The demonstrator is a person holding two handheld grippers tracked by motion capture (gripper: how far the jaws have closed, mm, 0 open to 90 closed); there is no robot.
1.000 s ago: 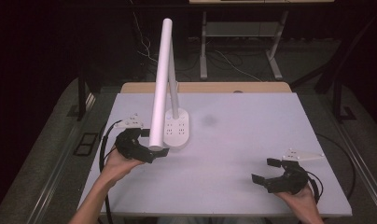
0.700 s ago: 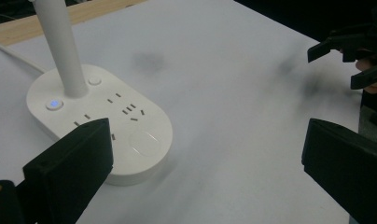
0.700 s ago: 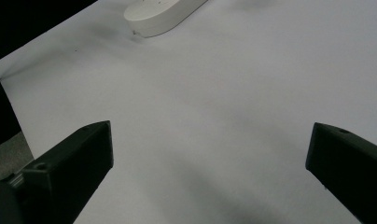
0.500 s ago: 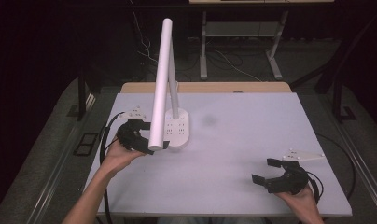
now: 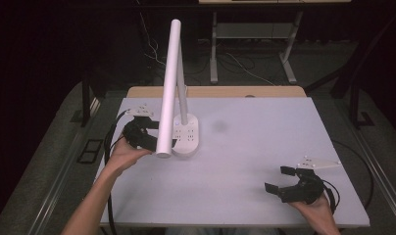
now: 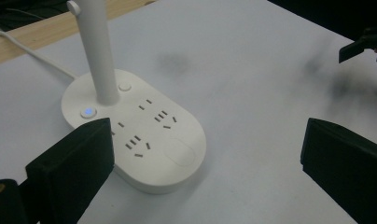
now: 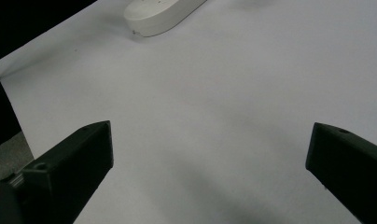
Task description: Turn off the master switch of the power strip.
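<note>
Two grippers on a white table [image 5: 245, 147]. Right gripper [image 5: 290, 188] — lower right of the high view, jaws spread wide, empty, unmoved. Left gripper [image 5: 152, 142] — centre left, jaws wide apart, has shifted up toward the lamp base [image 5: 185, 136], just beside it. Lamp head [image 5: 167, 88] — a long white tube, overhangs and partly hides this gripper. Cable [image 6: 32, 53] trails off the base's far side.

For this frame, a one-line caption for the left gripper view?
Open black tongs facing a white oval lamp base with sockets on a white table.
</note>
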